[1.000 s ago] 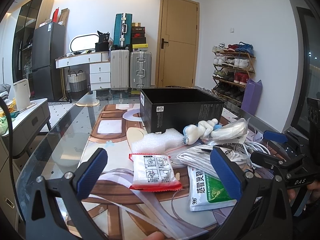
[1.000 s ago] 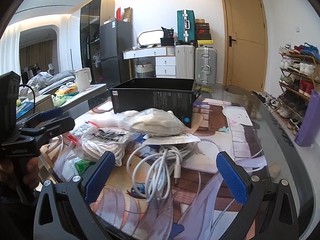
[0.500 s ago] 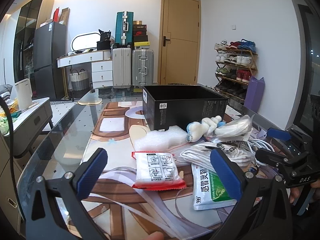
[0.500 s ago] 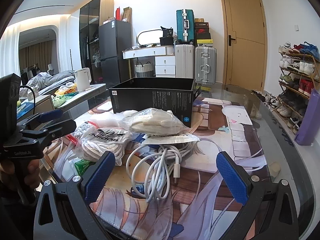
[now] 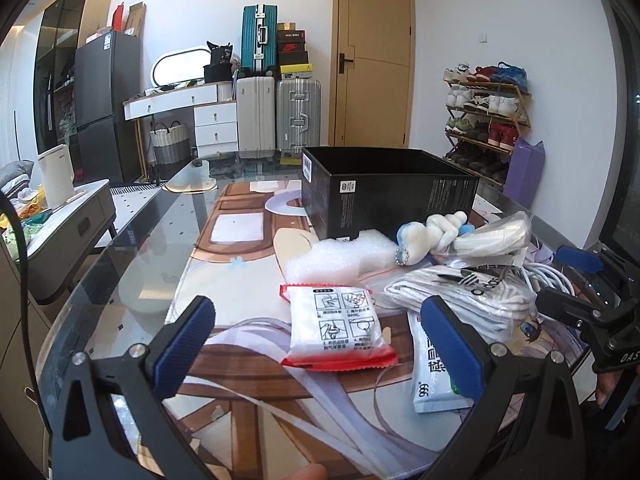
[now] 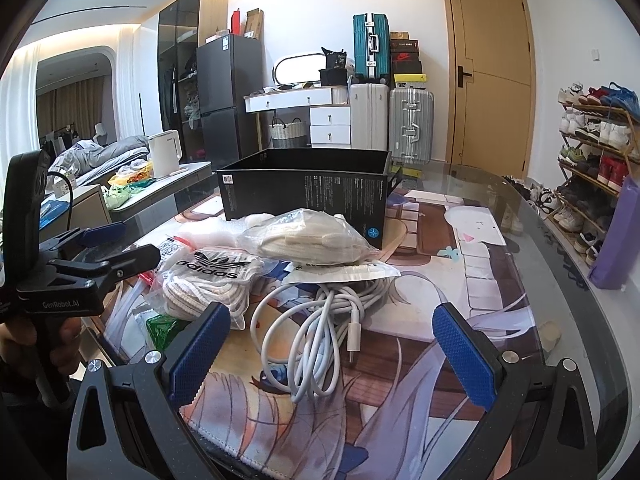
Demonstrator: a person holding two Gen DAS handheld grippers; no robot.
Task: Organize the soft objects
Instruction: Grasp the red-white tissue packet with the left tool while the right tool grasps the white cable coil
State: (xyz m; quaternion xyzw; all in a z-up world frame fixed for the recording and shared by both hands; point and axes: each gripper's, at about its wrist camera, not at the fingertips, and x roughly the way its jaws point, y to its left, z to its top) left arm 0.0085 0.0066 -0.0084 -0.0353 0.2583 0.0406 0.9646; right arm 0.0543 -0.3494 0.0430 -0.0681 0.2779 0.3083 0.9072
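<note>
Soft goods lie heaped at centre frame on a printed mat (image 6: 472, 292) over a glass table (image 5: 132, 240), just in front of one open black box (image 5: 384, 192). Counted in the left wrist view: one red-edged white packet (image 5: 338, 328), one green-and-white sachet (image 5: 430, 376) partly behind a gripper finger, one bag of white socks (image 5: 460, 296) with an adidas label, one block of white foam (image 5: 340, 258), one small white-and-blue plush toy (image 5: 428, 234) and one clear bag of pale cloth (image 5: 496, 236). The right wrist view adds one coiled white cable (image 6: 320, 320) at lower centre, touching the sock bag and tucked under the cloth bag's card.

The left gripper (image 5: 316, 344) hangs released, its two blue-padded fingers spread wide with the red-edged packet between them, touching nothing. The right gripper (image 6: 330, 352) is likewise spread wide around the cable, gripping nothing.

Bare glass runs down the left of the left wrist frame to the table's curved edge; the mat's right half, at right of the right wrist frame, is free up to the glass rim. The foam touches the box's near wall.
</note>
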